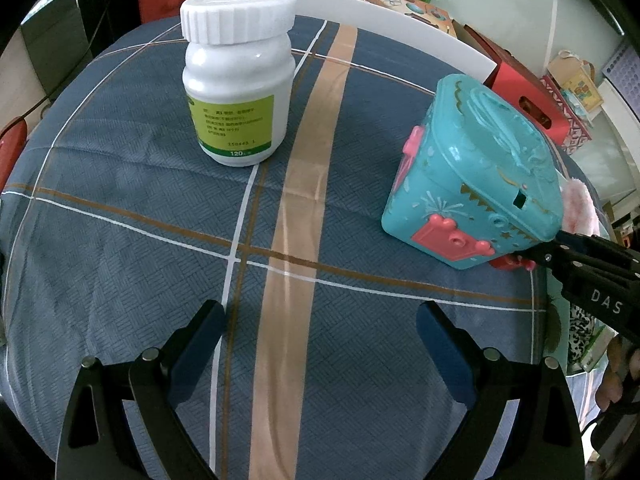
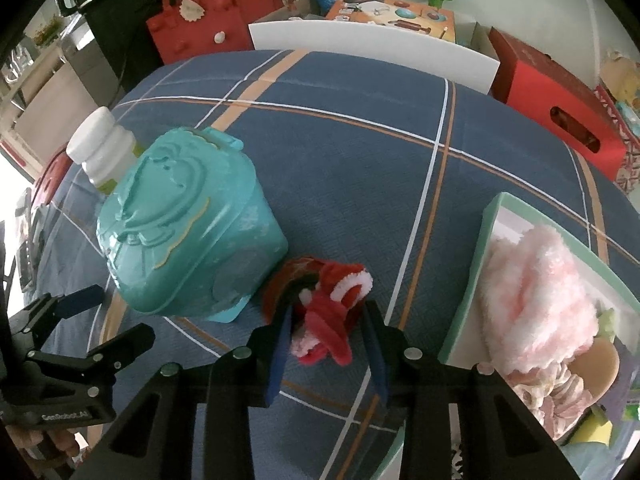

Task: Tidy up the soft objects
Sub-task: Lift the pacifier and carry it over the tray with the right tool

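A red and white fuzzy pipe-cleaner toy (image 2: pixel 330 312) lies on the blue plaid cloth beside a teal plastic box (image 2: pixel 184 224). My right gripper (image 2: pixel 328 316) has its blue pads on both sides of the toy, closing on it. A mint green tray (image 2: pixel 476 280) at the right holds a pink fluffy item (image 2: pixel 536 292) and other soft things. My left gripper (image 1: pixel 320 320) is open and empty over the cloth. The teal box (image 1: pixel 472 184) and the right gripper's black fingers (image 1: pixel 576 256) show in the left wrist view, with a bit of the red toy (image 1: pixel 514 263).
A white pill bottle with a green label (image 1: pixel 238 76) stands at the back left of the table. A white board (image 2: pixel 372 46), red bags (image 2: pixel 208 12) and a red carton (image 2: pixel 556 104) sit beyond the table's far edge.
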Demonstrator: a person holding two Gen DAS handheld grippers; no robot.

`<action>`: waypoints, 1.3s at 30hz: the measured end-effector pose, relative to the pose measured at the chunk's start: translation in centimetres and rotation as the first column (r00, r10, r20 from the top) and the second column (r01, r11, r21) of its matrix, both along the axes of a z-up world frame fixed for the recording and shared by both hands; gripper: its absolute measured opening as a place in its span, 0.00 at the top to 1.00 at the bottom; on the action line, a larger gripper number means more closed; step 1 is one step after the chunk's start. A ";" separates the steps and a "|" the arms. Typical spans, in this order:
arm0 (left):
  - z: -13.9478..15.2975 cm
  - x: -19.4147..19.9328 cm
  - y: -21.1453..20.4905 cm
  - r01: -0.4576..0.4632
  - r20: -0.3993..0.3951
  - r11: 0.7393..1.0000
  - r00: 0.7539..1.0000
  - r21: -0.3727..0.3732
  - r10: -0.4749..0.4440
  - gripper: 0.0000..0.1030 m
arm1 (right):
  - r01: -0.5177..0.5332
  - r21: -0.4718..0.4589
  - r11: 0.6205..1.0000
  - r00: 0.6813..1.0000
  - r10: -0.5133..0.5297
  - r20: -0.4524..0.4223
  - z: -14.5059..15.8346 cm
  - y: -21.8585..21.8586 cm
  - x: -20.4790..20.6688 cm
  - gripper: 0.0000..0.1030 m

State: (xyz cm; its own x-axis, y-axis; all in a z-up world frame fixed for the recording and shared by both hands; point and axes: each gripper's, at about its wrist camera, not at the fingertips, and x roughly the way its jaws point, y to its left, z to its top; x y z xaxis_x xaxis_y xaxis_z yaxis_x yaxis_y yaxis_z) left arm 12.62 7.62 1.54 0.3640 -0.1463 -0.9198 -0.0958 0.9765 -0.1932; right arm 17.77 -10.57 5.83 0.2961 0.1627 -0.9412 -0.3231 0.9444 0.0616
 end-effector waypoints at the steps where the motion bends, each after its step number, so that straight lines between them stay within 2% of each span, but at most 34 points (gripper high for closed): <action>1: 0.0 0.0 0.0 -0.001 0.000 1.000 1.000 0.000 0.001 0.06 | -0.001 -0.003 1.000 1.000 0.001 0.003 0.1 0.0 0.0 0.64; 9: 0.0 -0.1 -0.1 0.000 0.000 1.000 1.000 0.001 0.000 0.06 | -0.003 -0.006 1.000 1.000 0.003 0.014 0.8 -0.3 -0.4 0.63; 13: 0.0 -0.1 -0.2 0.001 -0.002 1.000 1.000 0.001 -0.001 0.06 | -0.007 -0.002 1.000 1.000 0.007 0.016 0.9 -0.3 -0.6 0.75; 19: -0.1 -0.1 -0.2 0.000 -0.004 1.000 1.000 -0.002 0.000 0.06 | -0.003 0.001 1.000 1.000 0.003 0.015 1.1 -0.6 -0.9 0.81; 27: 0.0 -0.4 -0.2 -0.007 -0.006 1.000 1.000 -0.006 0.007 0.06 | 0.006 0.007 1.000 1.000 -0.006 0.016 1.1 -0.8 -0.8 0.84; 39: 1.0 -1.5 -0.2 -0.024 0.002 1.000 1.000 -0.014 0.024 0.06 | 0.013 0.031 0.999 0.999 -0.014 0.030 2.7 -1.7 -1.8 0.85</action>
